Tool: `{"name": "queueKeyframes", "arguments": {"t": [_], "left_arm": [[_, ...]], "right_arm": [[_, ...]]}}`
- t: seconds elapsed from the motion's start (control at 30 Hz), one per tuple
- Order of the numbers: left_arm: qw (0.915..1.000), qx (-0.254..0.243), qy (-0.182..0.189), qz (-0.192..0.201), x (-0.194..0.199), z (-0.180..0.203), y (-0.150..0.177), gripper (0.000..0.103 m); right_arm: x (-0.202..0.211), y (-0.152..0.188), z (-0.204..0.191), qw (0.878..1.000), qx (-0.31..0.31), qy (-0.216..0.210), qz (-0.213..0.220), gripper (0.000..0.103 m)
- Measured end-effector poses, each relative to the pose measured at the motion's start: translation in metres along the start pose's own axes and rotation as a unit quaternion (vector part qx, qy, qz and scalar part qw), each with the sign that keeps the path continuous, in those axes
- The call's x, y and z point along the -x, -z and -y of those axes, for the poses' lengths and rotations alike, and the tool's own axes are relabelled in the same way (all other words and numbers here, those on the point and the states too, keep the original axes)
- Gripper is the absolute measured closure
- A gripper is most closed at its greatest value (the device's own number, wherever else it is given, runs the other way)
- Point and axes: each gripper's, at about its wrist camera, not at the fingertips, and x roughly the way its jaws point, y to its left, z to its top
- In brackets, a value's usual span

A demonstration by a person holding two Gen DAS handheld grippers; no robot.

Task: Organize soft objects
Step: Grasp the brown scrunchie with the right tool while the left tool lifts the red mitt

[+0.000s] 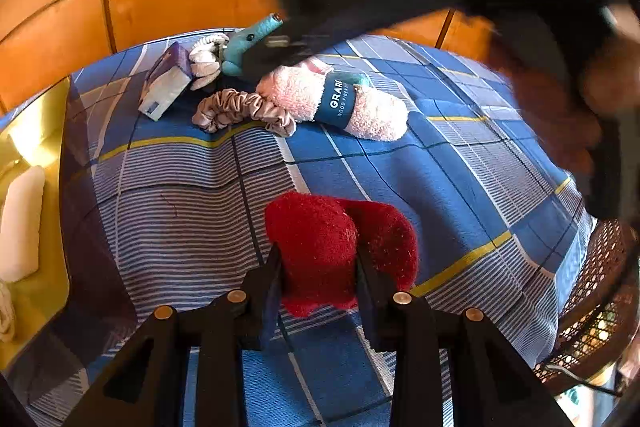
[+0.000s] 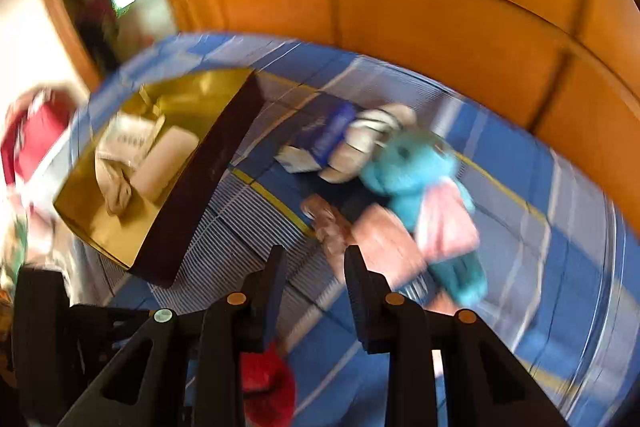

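The red fuzzy cloth [image 1: 340,251] sits pinched between the fingers of my left tool [image 1: 318,267], which is narrowed down on it and holding it bunched just above the blue plaid bedcover [image 1: 460,187]. Ahead of that tool, well apart, lies the rest of the pile: a pink rolled towel [image 1: 340,99] with a blue paper band, a grey scrunchie [image 1: 244,109] touching it, a teal plush toy [image 1: 244,45], a white glove [image 1: 206,61] and a tissue pack [image 1: 166,85]. My right tool [image 2: 314,267] is over that pile, its jaws a small way apart with nothing between them; its view is heavily blurred. The gold-lined box [image 2: 192,187] lies off to the left of both tools, already holding a cream roll [image 2: 168,163] and a beige bundle [image 2: 118,187].

My worries: the grip on the cloth looks to catch only one fold, so it could slip free on the way to the box. The right tool could also snag the scrunchie together with the towel.
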Motion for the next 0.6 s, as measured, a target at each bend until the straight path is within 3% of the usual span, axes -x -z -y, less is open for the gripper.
{"name": "queueKeyframes", "arguments": {"t": [0.13, 0.27, 0.33, 0.37, 0.5, 0.6], "left_arm": [[0.9999, 0.007, 0.007, 0.007, 0.002, -0.004, 0.002, 0.070], [0.9998, 0.011, 0.014, 0.012, 0.005, -0.008, 0.006, 0.070], [0.9997, 0.014, 0.017, 0.014, 0.008, -0.011, 0.008, 0.070], [0.9996, 0.014, 0.018, 0.014, 0.009, -0.013, 0.008, 0.070], [0.9996, 0.015, 0.020, 0.016, 0.011, -0.016, 0.011, 0.070], [0.9996, 0.016, 0.018, 0.018, 0.013, -0.018, 0.013, 0.070]], "right_arm": [[-0.041, -0.026, -0.014, 0.996, 0.062, 0.023, -0.066, 0.074], [-0.076, -0.025, -0.019, 0.985, 0.101, 0.074, -0.115, 0.074], [-0.087, -0.021, -0.018, 0.981, 0.109, 0.103, -0.125, 0.082], [-0.087, -0.018, -0.016, 0.980, 0.109, 0.116, -0.121, 0.091], [-0.058, -0.015, -0.010, 0.990, 0.071, 0.091, -0.080, 0.093], [-0.019, -0.009, -0.008, 0.997, 0.040, 0.048, -0.036, 0.093]]}}
